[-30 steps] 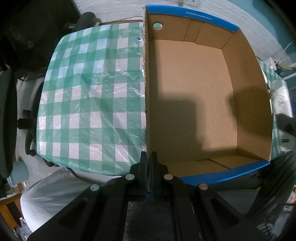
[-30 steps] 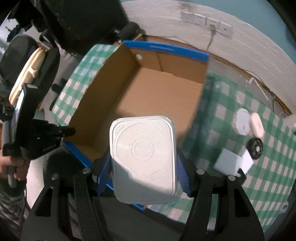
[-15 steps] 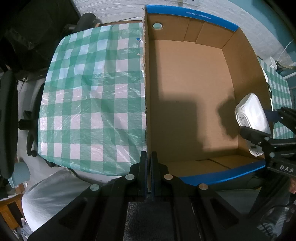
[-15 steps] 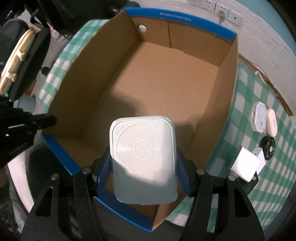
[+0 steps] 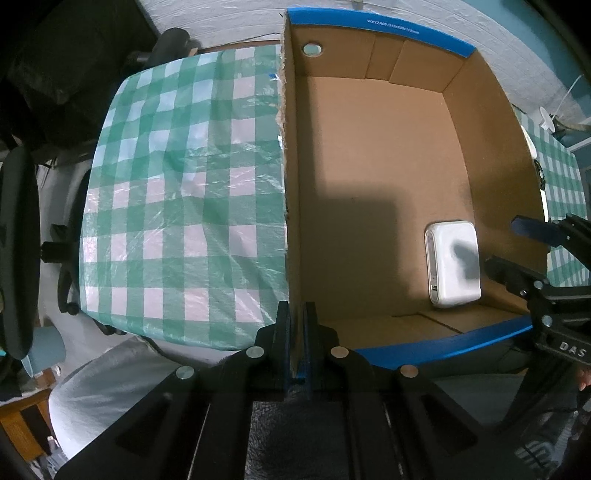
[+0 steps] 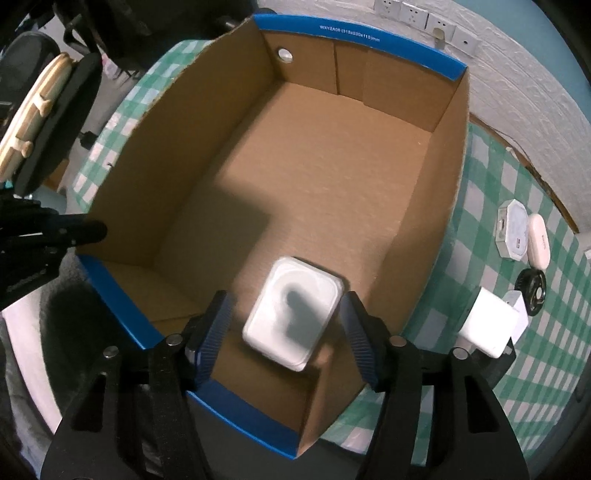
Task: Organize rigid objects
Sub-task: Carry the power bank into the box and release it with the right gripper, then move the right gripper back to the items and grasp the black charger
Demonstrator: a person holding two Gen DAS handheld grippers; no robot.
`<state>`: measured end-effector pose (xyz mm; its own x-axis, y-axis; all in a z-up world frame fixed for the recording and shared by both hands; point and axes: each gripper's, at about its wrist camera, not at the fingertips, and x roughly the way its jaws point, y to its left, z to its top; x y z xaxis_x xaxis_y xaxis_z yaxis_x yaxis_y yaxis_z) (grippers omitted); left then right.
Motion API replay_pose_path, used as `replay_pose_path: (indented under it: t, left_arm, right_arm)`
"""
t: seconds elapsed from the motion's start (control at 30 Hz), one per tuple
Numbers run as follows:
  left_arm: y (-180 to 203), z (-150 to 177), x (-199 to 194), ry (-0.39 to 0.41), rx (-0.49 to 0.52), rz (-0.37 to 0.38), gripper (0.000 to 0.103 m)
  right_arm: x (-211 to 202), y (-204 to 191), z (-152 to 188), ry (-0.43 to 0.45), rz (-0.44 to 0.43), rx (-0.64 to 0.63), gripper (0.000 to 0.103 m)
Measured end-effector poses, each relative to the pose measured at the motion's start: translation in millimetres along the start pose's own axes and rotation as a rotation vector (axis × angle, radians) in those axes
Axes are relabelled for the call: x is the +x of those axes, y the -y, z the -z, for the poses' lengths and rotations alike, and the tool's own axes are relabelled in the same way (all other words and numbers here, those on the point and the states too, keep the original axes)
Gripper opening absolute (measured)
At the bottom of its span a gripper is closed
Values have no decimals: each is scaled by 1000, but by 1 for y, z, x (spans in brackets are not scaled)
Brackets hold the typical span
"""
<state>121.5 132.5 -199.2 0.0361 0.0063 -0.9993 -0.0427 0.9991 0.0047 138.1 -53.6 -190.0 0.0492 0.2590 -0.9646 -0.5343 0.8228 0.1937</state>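
Note:
A brown cardboard box [image 5: 369, 177] with blue rims stands open on the green checked tablecloth [image 5: 184, 206]. My left gripper [image 5: 295, 332] pinches the box's left wall at its near corner, its jaws just starting to open with the wall still between the pads. A white rounded-rectangle device [image 6: 295, 314] lies on the box floor by the near right corner, slightly blurred; the same white device [image 5: 452, 269] shows in the left wrist view. My right gripper [image 6: 286, 325] hovers over it with both blue pads clear of its sides. That right gripper [image 5: 513, 247] reaches over the right wall.
Right of the box lie a white octagonal case [image 6: 511, 232], a white oval case [image 6: 539, 240], a black round part [image 6: 532, 291] and a white charger block [image 6: 487, 325]. An office chair [image 5: 18, 240] stands left of the table. Wall sockets [image 6: 424, 18] are behind.
The right gripper carried the white device over the box and lowered it; the device has left the pads and now lies on the box floor. The left gripper stayed on the wall.

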Motion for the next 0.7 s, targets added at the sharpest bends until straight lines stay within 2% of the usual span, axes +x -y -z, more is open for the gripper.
replay_pose_path:
  t: [0.2, 0.37, 0.7]
  left_arm:
    - [1, -1, 0, -2, 3, -11, 6]
    - [3, 0, -1, -2, 4, -14, 6]
    - [3, 0, -2, 0, 3, -15, 6]
  right_arm:
    - [-24, 2, 2, 55, -3, 11, 71]
    - [-53, 19, 6, 100, 20, 49, 75]
    - [-87, 90, 32, 130, 87, 162, 76]
